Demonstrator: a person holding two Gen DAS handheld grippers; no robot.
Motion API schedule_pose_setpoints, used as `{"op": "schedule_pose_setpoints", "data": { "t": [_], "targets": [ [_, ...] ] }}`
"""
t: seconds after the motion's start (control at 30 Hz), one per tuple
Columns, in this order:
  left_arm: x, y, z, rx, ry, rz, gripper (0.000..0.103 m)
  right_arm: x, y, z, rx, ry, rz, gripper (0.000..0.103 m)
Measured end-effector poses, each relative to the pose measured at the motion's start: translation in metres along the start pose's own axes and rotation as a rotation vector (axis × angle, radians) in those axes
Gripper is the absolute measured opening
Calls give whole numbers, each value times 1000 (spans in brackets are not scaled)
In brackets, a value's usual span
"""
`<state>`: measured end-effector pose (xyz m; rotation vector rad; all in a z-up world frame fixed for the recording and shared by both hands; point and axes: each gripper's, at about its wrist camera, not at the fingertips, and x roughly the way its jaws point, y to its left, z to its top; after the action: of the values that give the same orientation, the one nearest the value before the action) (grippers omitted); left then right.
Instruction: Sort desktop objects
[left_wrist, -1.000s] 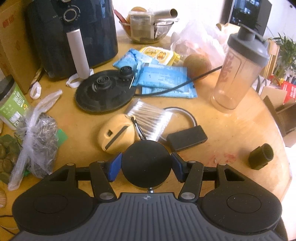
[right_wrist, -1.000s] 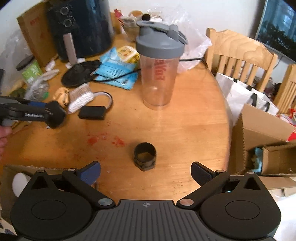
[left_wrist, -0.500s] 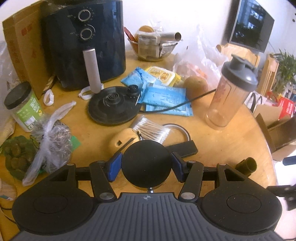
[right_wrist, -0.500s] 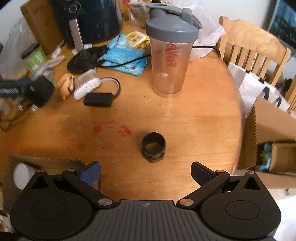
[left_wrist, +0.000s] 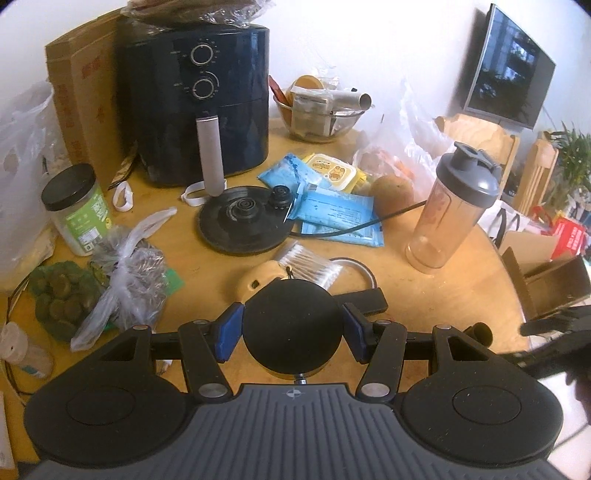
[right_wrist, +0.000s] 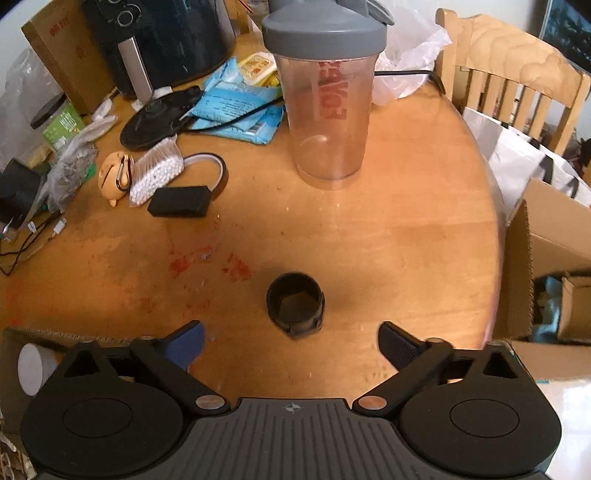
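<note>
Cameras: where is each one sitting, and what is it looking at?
Left wrist: sits on the left tool, gripping a round black object, facing the air fryer; the right tool shows blurred at the right edge.
Right wrist: sits on the open right tool, facing a small black cup; only its own fingers show.
Both see the shaker bottle.

Table (right_wrist: 406, 236): wood, glossy, stained red in patches.
Round puck (left_wrist: 291, 325): matt black top, metallic rim.
Shaker bottle (right_wrist: 327, 107): clear plastic, grey lid.
Air fryer (left_wrist: 195, 99): glossy dark plastic.
Small cap (right_wrist: 295, 304): matt black.
</note>
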<state>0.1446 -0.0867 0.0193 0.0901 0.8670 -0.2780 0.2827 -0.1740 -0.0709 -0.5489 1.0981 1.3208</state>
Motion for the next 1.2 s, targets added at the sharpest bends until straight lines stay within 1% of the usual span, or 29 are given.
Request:
{"op": "schedule_pose_setpoints", "data": {
  "t": [0.03,0.07,0.17,0.23,0.3,0.43,0.53,0.83,1.2],
  "targets": [
    [-3,1,-1,-5,0,1,56,3,-2,1,-1,-8,14,88],
    [-5,1,-3,-11,0,3,56,5,-3,1,-3,-19,18,86],
    [-9,3,-7,-30,3,11,56,13,-3,2,-22,-32,-4,76],
    [-12,4,-10,-44,7,14,56,16,0,3,-37,-48,-28,64],
    [-14,5,-14,-56,10,17,56,20,2,3,-40,-54,-43,55],
    [-19,8,-21,-79,13,24,56,24,4,2,-19,-64,-30,44],
    [-22,9,-26,-97,19,25,56,27,8,2,-16,-72,-58,42],
    [-29,11,-37,-130,28,27,56,34,17,0,-24,-91,-118,41],
    [-39,10,-43,-140,20,24,56,33,11,0,-10,-95,-92,41]
  ]
}}
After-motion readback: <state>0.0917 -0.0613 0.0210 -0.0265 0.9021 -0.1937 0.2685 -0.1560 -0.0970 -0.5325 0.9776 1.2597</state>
